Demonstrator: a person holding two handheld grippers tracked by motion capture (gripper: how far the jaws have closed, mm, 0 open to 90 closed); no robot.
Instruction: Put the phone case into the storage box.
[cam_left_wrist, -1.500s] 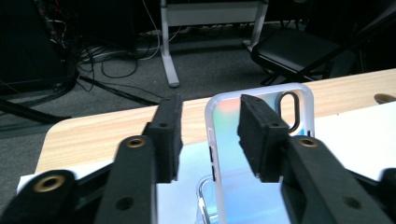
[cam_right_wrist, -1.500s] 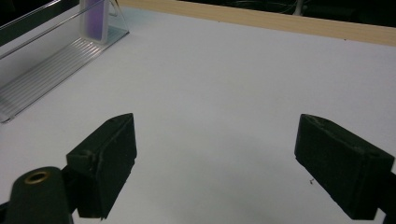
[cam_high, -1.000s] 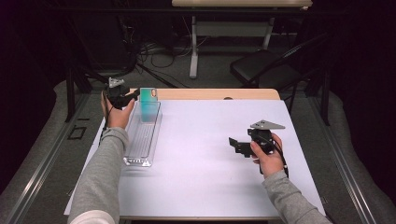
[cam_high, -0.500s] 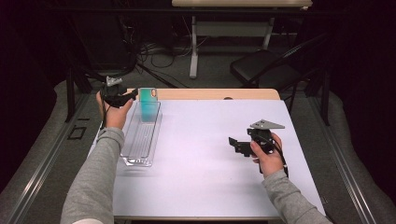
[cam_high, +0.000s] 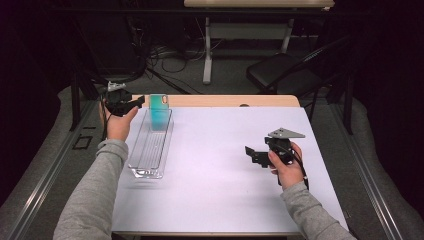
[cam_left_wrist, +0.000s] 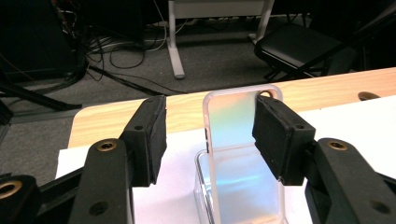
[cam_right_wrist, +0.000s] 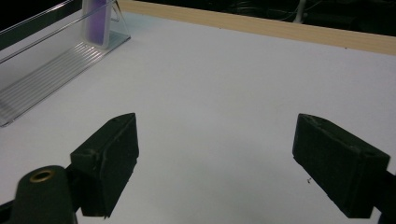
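Left tool (cam_high: 134, 103) is wide open and nothing's in it, sitting just off the far end of the clear tray (cam_high: 148, 150) on the table (cam_high: 220, 190). From its own camera the phone case (cam_left_wrist: 240, 154) stands upright right ahead between the spread jaws, long axis vertical, propped in the tray's far end. Right tool (cam_high: 254, 154) is open too, well apart across the table, so the left hand's clearly the closer one.

We are seeing overhead light brightening the white table (cam_high: 220, 165) while the room behind is falling into near darkness. The phone case (cam_left_wrist: 243, 140) is throwing an iridescent sheen, and the near jaws are blurring softly in both gripper views.
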